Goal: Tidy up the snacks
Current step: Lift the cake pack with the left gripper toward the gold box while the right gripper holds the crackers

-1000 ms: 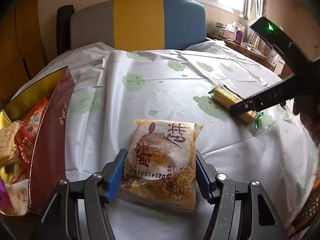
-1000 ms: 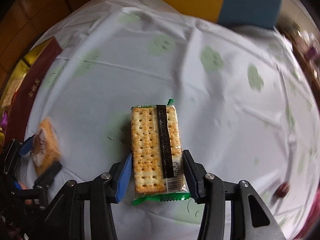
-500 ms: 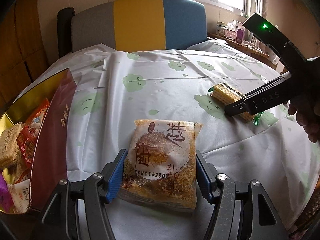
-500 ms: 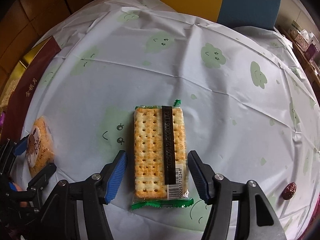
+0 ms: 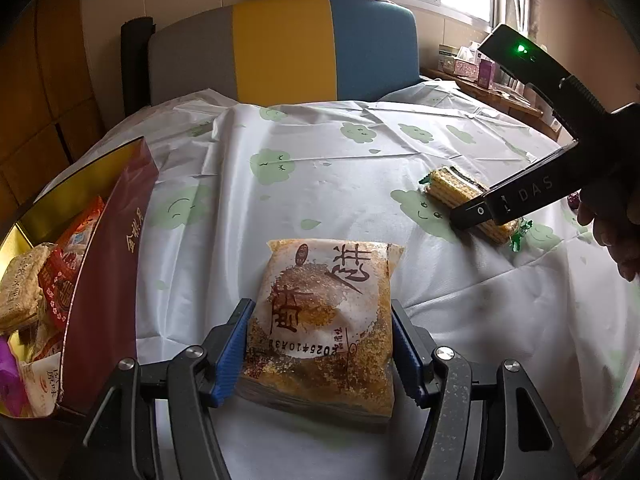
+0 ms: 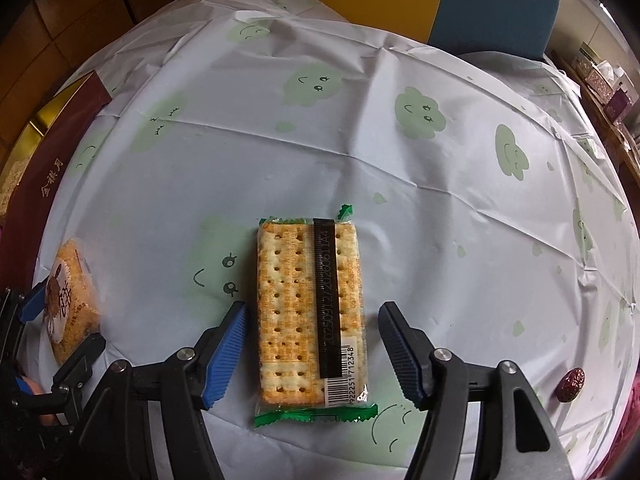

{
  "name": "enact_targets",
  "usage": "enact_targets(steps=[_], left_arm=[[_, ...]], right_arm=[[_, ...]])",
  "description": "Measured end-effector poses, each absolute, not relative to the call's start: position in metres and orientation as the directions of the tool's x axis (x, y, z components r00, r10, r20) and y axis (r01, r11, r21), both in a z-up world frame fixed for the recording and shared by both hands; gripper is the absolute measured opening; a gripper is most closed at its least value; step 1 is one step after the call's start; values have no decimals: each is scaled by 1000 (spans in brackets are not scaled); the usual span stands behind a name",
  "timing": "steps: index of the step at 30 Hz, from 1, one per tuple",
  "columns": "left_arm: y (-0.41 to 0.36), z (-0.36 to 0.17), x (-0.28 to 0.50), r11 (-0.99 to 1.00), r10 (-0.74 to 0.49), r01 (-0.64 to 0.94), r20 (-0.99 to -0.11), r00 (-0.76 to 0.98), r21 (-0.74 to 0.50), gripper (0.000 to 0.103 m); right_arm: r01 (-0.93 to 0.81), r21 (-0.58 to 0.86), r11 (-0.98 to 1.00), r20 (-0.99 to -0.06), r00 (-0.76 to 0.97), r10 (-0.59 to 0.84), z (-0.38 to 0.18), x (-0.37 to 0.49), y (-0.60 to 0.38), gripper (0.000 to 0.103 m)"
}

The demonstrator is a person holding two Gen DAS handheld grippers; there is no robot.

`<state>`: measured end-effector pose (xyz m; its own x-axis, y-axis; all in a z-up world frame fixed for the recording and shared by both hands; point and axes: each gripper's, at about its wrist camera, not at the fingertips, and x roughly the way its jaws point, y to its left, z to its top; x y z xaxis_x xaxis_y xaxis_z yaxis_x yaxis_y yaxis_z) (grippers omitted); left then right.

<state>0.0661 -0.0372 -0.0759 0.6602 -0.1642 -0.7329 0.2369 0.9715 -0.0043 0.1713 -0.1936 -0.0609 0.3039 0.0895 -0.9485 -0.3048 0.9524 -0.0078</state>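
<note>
A clear packet of a crumbly golden pastry (image 5: 324,320) lies on the white tablecloth, and my left gripper (image 5: 322,354) is shut on its sides; it also shows in the right wrist view (image 6: 72,300). A cracker packet with green ends (image 6: 310,316) lies flat between the open fingers of my right gripper (image 6: 312,354), with gaps on both sides; the left wrist view shows it (image 5: 452,190) partly behind that gripper. A dark red box with gold lining (image 5: 108,264) at the left holds several snacks.
A red date (image 6: 571,384) lies on the cloth at the right. A grey, yellow and blue chair back (image 5: 280,48) stands behind the table. A side shelf with small boxes (image 5: 472,68) is at the far right.
My right gripper opened wider around the cracker packet, which now lies free on the cloth. My left gripper and the pastry packet have not moved.
</note>
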Motion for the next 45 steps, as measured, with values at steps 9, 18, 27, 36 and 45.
enact_targets(steps=[9,18,27,36,45], left_arm=[[-36,-76,65,971,-171,238,-728,664,-11,65],[-36,-76,65,971,-171,240,-726,666,-9,65],[-37,-74,71,968,-170,249,-748,642,-6,65],[-38,-69,75,973,-162,231,-781,603,-23,61],[-33,-46,69,974,-186,216,-768,613,-63,61]], right_arm=[[-301,-11,954,-944,317,89,-69,167,-197,67],[-317,-21,948,-939,332,90,-68,156,-190,57],[-326,-26,945,-934,345,93,-69,149,-189,57],[-344,-35,938,-928,359,97,-69,144,-188,56],[-355,-43,934,-927,364,96,-69,144,-189,56]])
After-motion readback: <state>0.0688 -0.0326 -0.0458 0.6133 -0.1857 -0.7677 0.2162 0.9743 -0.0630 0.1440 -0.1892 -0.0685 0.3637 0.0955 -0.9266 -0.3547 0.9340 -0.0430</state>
